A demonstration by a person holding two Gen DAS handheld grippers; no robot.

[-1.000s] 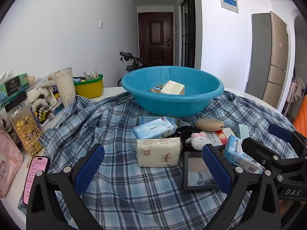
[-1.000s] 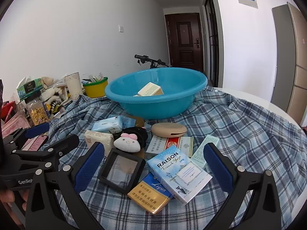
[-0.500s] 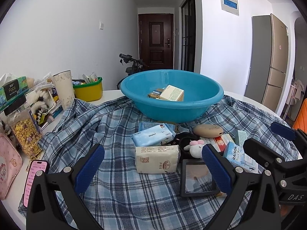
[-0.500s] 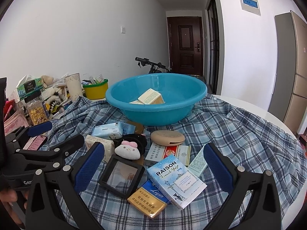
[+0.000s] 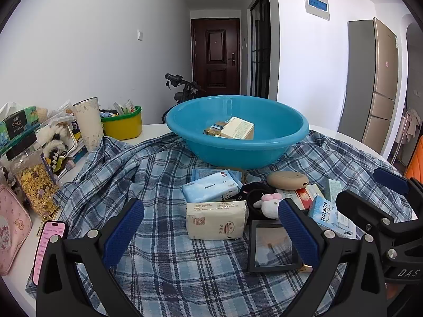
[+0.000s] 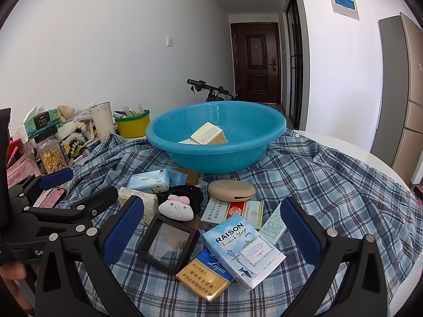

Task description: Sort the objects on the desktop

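Note:
A blue basin (image 5: pixel 238 155) (image 6: pixel 216 159) stands on the plaid cloth with a cream box (image 5: pixel 237 128) and another small pack inside. In front of it lie a blue tissue pack (image 5: pixel 208 190), a beige tissue pack (image 5: pixel 215 220), a white plush (image 6: pixel 177 208), a tan oval case (image 6: pixel 231 190), a black square frame (image 6: pixel 169 243), a RAISON box (image 6: pixel 243 251) and a gold pack (image 6: pixel 206 277). My left gripper (image 5: pixel 210 227) is open above the beige pack. My right gripper (image 6: pixel 211 227) hangs open over the RAISON box. Neither holds anything.
Clutter lines the left edge: a pink phone (image 5: pixel 49 248), a cereal jar (image 5: pixel 34 179), a cup (image 5: pixel 88 124), a yellow tub (image 5: pixel 123 125) and a tissue box (image 5: pixel 18 125). The white table edge (image 6: pixel 370 155) curves along the right. A hand (image 6: pixel 13 277) holds the left gripper.
Both grippers have risen or tilted up slightly, so the table objects sit a little lower in each view. Nothing was taken hold of or moved.

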